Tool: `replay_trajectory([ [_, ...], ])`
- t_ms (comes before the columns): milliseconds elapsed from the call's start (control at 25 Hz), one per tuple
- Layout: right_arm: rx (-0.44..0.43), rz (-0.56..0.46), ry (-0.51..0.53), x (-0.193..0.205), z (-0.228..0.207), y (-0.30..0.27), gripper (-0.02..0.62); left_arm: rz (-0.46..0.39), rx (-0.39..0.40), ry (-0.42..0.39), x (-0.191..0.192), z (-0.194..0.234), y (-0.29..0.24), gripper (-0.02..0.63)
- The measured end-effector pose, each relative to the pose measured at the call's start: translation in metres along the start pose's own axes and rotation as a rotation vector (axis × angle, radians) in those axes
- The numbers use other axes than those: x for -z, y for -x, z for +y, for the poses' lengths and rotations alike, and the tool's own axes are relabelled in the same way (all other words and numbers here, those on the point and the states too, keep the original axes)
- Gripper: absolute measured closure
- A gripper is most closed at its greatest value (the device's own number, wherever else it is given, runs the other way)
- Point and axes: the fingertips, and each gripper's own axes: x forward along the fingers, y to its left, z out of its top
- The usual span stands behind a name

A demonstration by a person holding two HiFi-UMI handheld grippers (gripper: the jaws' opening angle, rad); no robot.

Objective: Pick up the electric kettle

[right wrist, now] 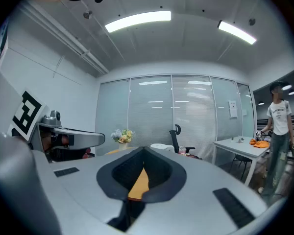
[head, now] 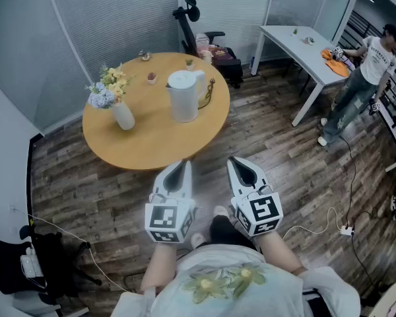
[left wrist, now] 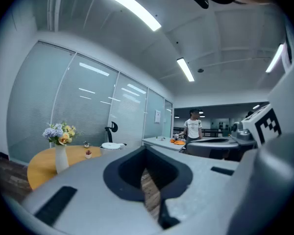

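Observation:
A white electric kettle (head: 185, 96) stands upright on the round wooden table (head: 152, 144), right of its middle. Its lid also shows in the left gripper view (left wrist: 111, 146) and in the right gripper view (right wrist: 161, 147). My left gripper (head: 180, 169) and right gripper (head: 241, 168) are held level, side by side, just short of the table's near edge, well apart from the kettle. Both are shut with nothing between the jaws. The right gripper appears in the left gripper view (left wrist: 220, 148), the left gripper in the right gripper view (right wrist: 71, 140).
A white vase of flowers (head: 112, 98) stands on the table's left, small potted plants (head: 151, 78) at its far side. A black office chair (head: 188, 18) stands behind the table. A white desk (head: 303, 51) and a standing person (head: 360, 78) are at the right. Cables (head: 343, 230) cross the wooden floor.

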Motion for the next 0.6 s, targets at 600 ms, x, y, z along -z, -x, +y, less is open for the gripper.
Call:
replay_trajectory([
  [600, -0.027, 0.071, -0.049, 0.014, 0.016, -0.01, 0.572, 0.029, 0.032, 0.016, 0.01, 0.007, 0.005, 0.601],
])
